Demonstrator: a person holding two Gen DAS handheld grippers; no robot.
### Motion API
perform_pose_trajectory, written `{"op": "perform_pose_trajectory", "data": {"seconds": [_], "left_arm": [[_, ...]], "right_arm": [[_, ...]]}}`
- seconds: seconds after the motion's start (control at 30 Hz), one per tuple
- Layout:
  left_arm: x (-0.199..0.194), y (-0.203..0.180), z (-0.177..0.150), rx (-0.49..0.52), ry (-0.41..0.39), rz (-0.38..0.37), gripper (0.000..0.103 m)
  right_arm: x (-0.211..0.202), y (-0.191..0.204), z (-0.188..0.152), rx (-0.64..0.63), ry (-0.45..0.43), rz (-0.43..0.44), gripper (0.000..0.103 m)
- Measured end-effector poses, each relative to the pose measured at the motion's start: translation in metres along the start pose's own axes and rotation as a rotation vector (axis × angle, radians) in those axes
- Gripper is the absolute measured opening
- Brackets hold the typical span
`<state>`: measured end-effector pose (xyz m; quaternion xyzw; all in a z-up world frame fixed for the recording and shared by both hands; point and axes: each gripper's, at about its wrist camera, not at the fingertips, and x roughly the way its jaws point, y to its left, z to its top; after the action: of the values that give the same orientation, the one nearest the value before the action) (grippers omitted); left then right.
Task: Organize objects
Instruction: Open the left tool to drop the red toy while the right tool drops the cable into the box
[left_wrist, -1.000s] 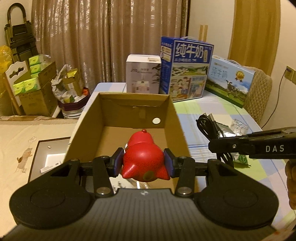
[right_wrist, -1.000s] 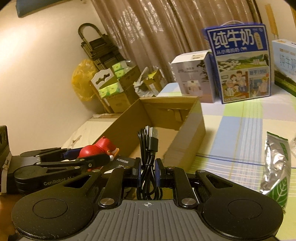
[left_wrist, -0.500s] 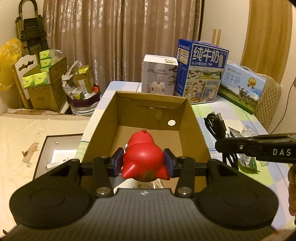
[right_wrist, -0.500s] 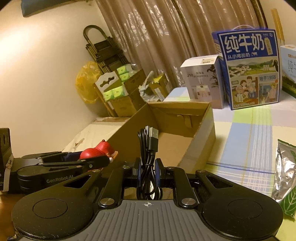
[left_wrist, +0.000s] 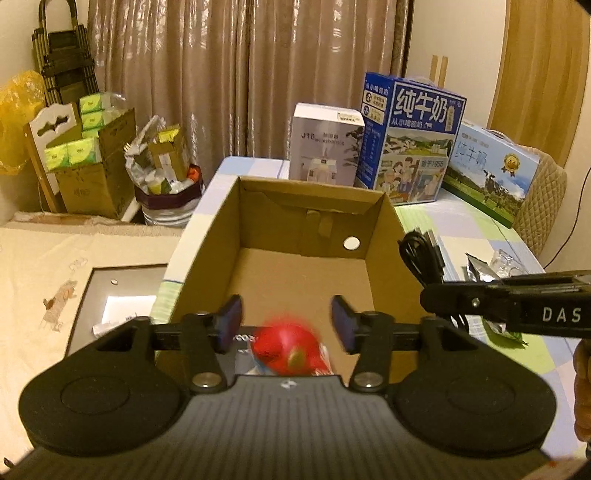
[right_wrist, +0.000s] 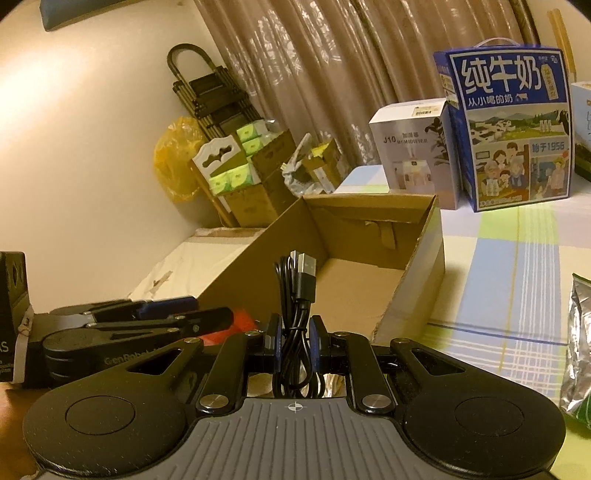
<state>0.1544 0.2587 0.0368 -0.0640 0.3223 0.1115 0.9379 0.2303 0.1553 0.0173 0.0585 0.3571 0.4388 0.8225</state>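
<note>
Jaws on the left gripper (left_wrist: 284, 328) are spread wide and hold nothing; the red toy (left_wrist: 288, 349) sits blurred just below and between them, clear of both pads, over the near end of the box (left_wrist: 384, 236). Looks like it is dropping free, so I'd call that item as good as placed

Jaws on the right gripper (right_wrist: 295, 345) are closed tight on the black cable (right_wrist: 297, 325), a bundled USB lead. Its long axis runs straight up out of the grip, plug end on top, loops hanging below the pads

The key relation: the cable hangs at the box's right wall, near end. From the right wrist view the open cavity lies ahead and slightly left of the jaws; the left wrist view shows the cable bundle at or just outside the right rim, can't tell which side of the wall it is on. So the next move, as I read it, is a short shift left and forward to get over the floor before letting go

Right gripper is the only one that matters here; the left is empty and sits in the same near-end space, so collision between the two is the risk

Foil pouch (right_wrist: 578, 343) is out on the worktop (right_wrist: 517, 266) to the right, well apart from the box
</note>
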Motion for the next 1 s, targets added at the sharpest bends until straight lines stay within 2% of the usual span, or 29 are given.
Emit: {"op": "perform_pose_trajectory", "data": {"seconds": [0.67, 0.87, 0.9, 0.93, 1.0], "left_arm": [[0.0, 0.009, -0.003, -0.027, 0.008, 0.031, 0.052], [0.0, 0.01, -0.005, -0.025, 0.012, 0.036, 0.056], [0.0, 0.01, -0.005, -0.025, 0.013, 0.038, 0.058], [0.001, 0.01, -0.005, -0.025, 0.014, 0.04, 0.059], [0.001, 0.009, -0.006, -0.025, 0.018, 0.041, 0.059]], "right_arm": [[0.011, -0.001, -0.003, 0.022, 0.02, 0.015, 0.012], [0.012, -0.012, -0.002, 0.104, -0.004, 0.039, 0.014], [0.012, -0.014, -0.002, 0.122, -0.012, 0.051, 0.024], [0.011, -0.015, -0.001, 0.14, -0.026, 0.056, 0.044], [0.007, -0.018, 0.0, 0.16, -0.055, 0.06, 0.062]]}}
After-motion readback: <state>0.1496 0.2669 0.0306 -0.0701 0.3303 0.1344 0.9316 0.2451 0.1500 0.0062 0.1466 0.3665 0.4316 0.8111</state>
